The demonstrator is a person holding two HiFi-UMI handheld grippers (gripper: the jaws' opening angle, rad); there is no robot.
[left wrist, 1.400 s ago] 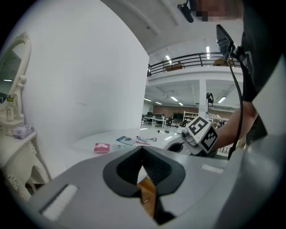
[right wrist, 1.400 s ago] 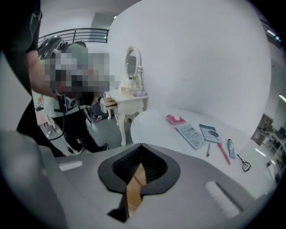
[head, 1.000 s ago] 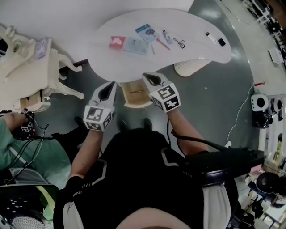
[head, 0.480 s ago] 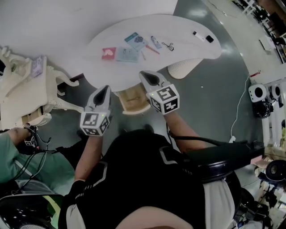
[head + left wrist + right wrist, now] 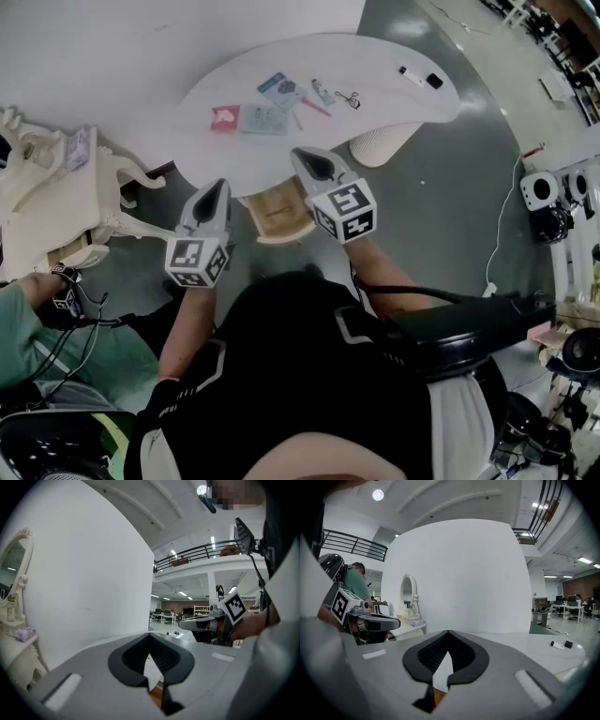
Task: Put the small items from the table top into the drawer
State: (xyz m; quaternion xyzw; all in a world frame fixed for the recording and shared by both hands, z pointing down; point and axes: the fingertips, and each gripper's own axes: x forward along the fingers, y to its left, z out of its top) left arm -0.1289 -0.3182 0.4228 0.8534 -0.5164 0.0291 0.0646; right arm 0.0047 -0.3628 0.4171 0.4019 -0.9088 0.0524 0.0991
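Small items lie on the white curved table top (image 5: 394,56): a red packet (image 5: 223,117), a pale blue packet (image 5: 265,119), a blue card (image 5: 281,87), a small tube (image 5: 323,91), a red pen (image 5: 314,106), small black scissors (image 5: 351,97), a white marker (image 5: 411,72) and a black piece (image 5: 434,82). Under the table's near edge a wooden drawer (image 5: 278,211) stands pulled out. My left gripper (image 5: 217,194) (image 5: 150,634) hangs left of the drawer, shut and empty. My right gripper (image 5: 314,164) (image 5: 448,632) hovers over the drawer's right side, shut, with nothing in it.
A white vanity (image 5: 56,178) with an oval mirror (image 5: 408,592) stands at the left. A person in green (image 5: 37,328) sits at the lower left. The table's white pedestal (image 5: 380,142) is beyond the drawer. Cables and white devices (image 5: 544,202) lie on the floor at right.
The left gripper has drifted slightly left and back from the drawer. The right gripper has barely moved. The table sits a little higher in the head view.
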